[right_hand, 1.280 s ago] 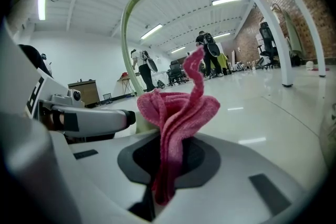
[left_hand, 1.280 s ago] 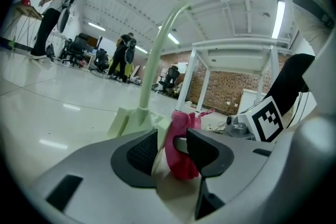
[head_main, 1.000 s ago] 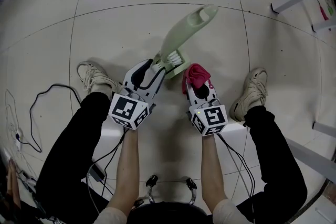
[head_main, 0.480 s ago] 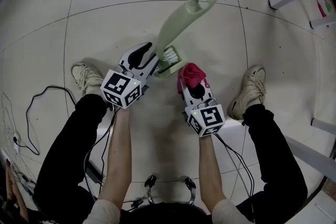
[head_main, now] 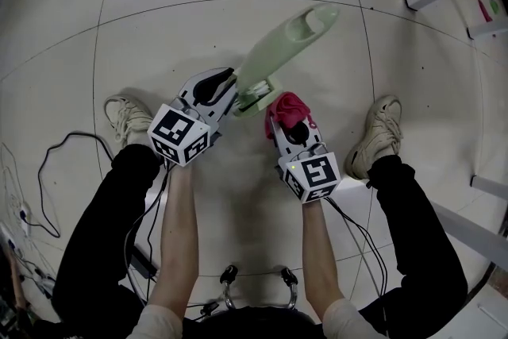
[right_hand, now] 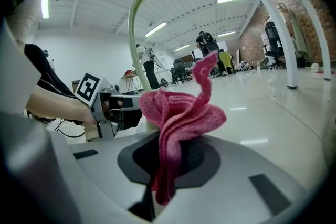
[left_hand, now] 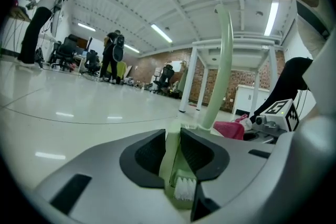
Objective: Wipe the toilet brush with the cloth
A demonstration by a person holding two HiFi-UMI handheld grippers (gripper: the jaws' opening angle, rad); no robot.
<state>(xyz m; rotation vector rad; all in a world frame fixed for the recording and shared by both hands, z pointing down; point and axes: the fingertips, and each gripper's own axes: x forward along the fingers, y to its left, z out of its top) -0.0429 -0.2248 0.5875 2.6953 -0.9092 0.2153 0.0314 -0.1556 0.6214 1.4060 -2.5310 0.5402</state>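
Slippage is the main hazard: the left gripper (head_main: 232,95), jaws just closing, clamps the toilet brush (head_main: 279,50) narrowly beside its bristles, handle slanting away above the floor (head_main: 198,20), so pressure from the cloth (head_main: 288,107) clenched in the right gripper (head_main: 289,121) could twist it loose; no container is visible.

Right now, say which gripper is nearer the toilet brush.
Left. Left gripper: jaws have just been closing on the toilet brush by its bristles. Right gripper: beside it, holding the pink cloth.
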